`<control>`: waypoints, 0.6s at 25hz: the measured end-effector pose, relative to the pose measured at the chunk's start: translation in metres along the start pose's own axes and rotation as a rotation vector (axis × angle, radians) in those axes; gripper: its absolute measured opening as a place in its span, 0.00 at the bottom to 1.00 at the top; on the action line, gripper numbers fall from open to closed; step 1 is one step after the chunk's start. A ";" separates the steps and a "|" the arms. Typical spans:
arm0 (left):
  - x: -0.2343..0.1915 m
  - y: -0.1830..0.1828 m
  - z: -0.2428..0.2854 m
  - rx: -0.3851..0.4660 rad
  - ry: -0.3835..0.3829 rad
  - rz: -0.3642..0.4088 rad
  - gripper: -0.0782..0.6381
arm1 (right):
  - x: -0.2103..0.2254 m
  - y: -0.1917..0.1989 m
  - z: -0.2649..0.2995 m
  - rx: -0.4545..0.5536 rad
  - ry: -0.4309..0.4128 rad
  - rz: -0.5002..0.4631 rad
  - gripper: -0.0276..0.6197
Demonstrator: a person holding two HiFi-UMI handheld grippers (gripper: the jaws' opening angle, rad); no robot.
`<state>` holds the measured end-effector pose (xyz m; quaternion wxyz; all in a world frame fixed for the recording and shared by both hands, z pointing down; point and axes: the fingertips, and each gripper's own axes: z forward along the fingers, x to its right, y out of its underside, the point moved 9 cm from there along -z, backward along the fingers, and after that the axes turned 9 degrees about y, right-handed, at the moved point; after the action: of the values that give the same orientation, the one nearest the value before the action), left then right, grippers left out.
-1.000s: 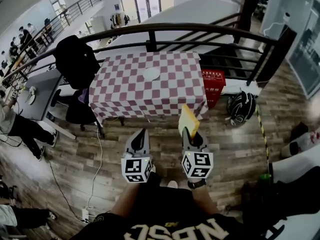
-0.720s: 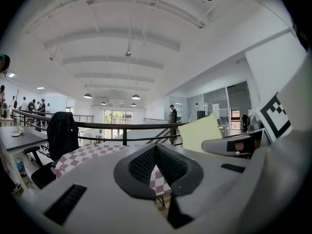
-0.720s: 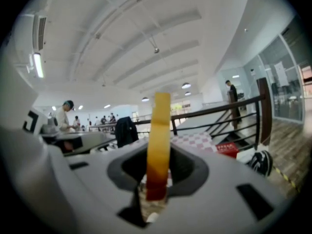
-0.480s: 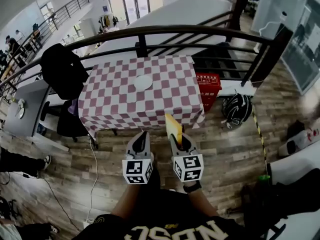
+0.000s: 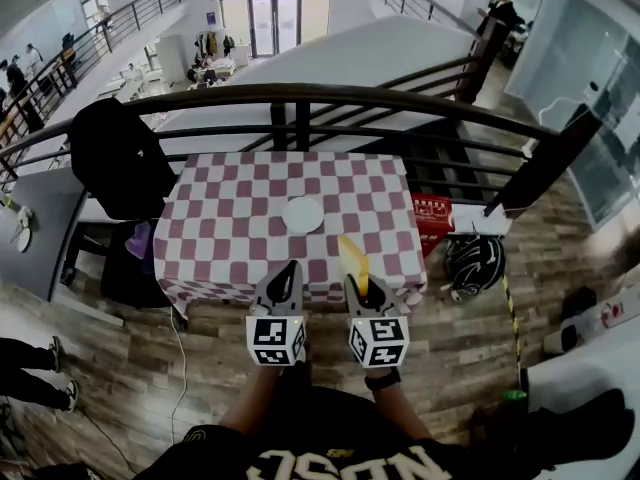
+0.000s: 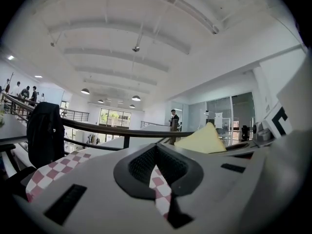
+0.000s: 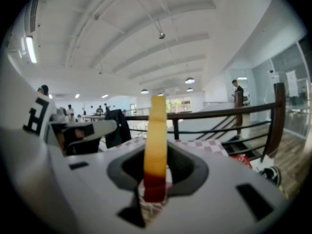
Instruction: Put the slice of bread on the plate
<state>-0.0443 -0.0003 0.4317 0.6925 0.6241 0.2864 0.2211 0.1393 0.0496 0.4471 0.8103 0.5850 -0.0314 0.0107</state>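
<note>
**Held bread, short of plate: hazards**

- Item: bread [image 5: 351, 256], one yellowish slice, upright, pinched by its lower edge only; most of it stands free above the grip.
- Holder: right gripper [image 5: 362, 290], fingers closed onto the slice.
- Spare: left gripper [image 5: 287, 272], just left of the right one, fingers drawn together on nothing.
- Target: plate [image 5: 303, 214], white, bare, near the middle of the checked worktop [image 5: 215, 218], farther off than both grippers, which hang over the near edge.

Likely faults:
1. The slice sags or slips out, since the hold is narrow and low.
2. A harder squeeze tears or dents the crumb.
3. Released upright or from too high, it tips and lands partly off the plate.
4. A light plate skids if a finger nudges its rim.
</note>
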 end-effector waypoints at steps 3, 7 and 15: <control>-0.033 0.006 0.012 -0.001 -0.003 -0.033 0.13 | -0.014 -0.007 0.033 -0.009 0.000 -0.020 0.19; -0.069 0.023 0.023 -0.048 -0.001 -0.074 0.13 | -0.033 -0.001 0.062 -0.049 0.000 0.000 0.19; -0.102 0.056 0.059 -0.133 0.018 -0.132 0.13 | -0.025 0.025 0.119 -0.200 0.026 0.118 0.19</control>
<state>-0.0767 -0.1042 0.5032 0.7428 0.5545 0.3181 0.1990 0.1086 -0.0549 0.5069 0.8630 0.4981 -0.0563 0.0627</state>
